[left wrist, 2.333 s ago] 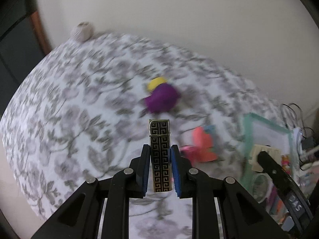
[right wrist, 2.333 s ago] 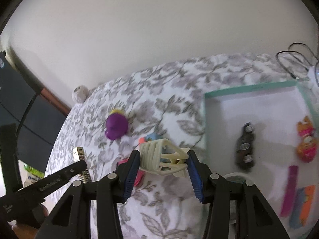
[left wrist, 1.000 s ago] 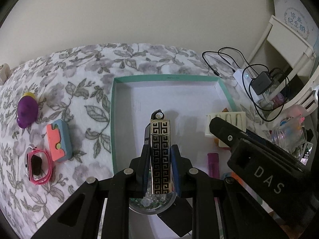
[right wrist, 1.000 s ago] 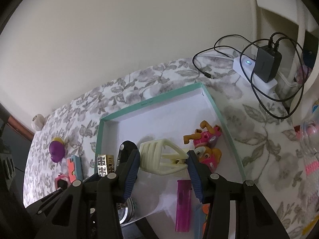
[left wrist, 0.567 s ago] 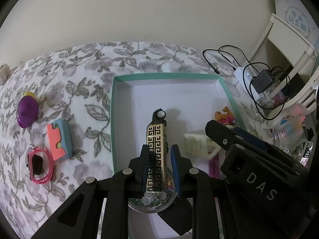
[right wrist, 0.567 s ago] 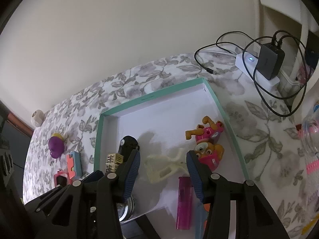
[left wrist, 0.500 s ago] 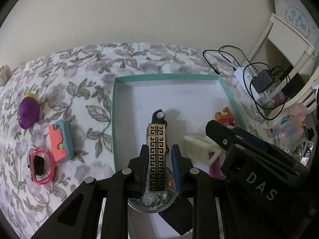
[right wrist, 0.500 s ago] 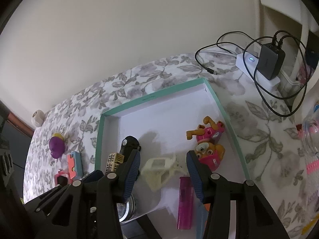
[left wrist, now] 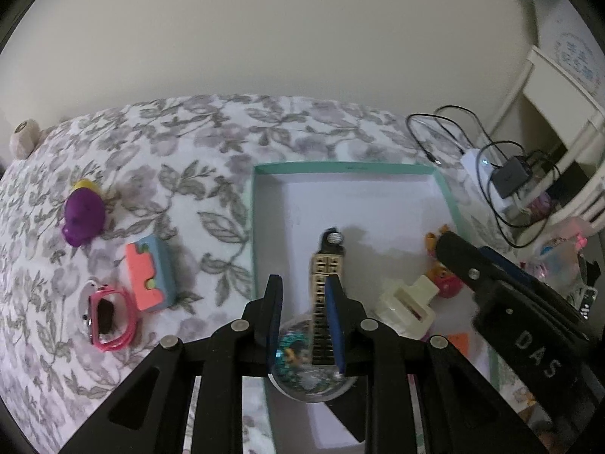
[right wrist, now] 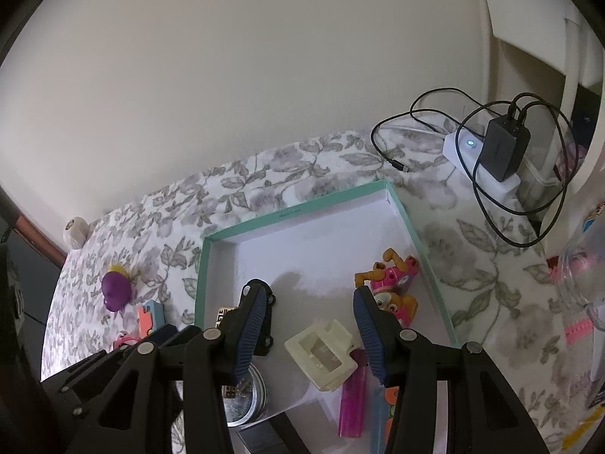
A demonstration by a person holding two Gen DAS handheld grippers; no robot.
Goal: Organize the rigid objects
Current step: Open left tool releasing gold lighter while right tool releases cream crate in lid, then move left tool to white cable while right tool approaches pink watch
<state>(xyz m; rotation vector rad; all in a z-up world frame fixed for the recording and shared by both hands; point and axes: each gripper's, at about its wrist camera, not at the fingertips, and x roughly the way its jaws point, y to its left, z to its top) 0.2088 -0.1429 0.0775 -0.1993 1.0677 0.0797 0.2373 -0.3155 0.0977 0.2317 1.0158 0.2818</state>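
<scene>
A shallow white tray with a teal rim [left wrist: 340, 167] [right wrist: 302, 212] lies on the floral cloth. My left gripper [left wrist: 304, 321] is open above its near part; the gold-patterned bar [left wrist: 326, 302] leans against the right finger, over a black toy car [left wrist: 332, 238] and a glitter dome [left wrist: 306, 374]. My right gripper [right wrist: 310, 325] is open and empty above the cream hair claw [right wrist: 321, 355] [left wrist: 406, 304], which lies in the tray. An orange-pink figurine [right wrist: 393, 283] and a pink lighter [right wrist: 351, 401] lie beside it.
Left of the tray on the cloth lie a purple toy [left wrist: 83, 215], an orange-blue block [left wrist: 151, 278] and a pink watch [left wrist: 107, 316]. A white power strip with a black charger and cables [right wrist: 495, 151] sits at the far right by a white shelf.
Both grippers carried their objects over the tray and opened. The hair claw dropped into the tray; the gold bar slipped down and now leans on the left gripper's right finger.
</scene>
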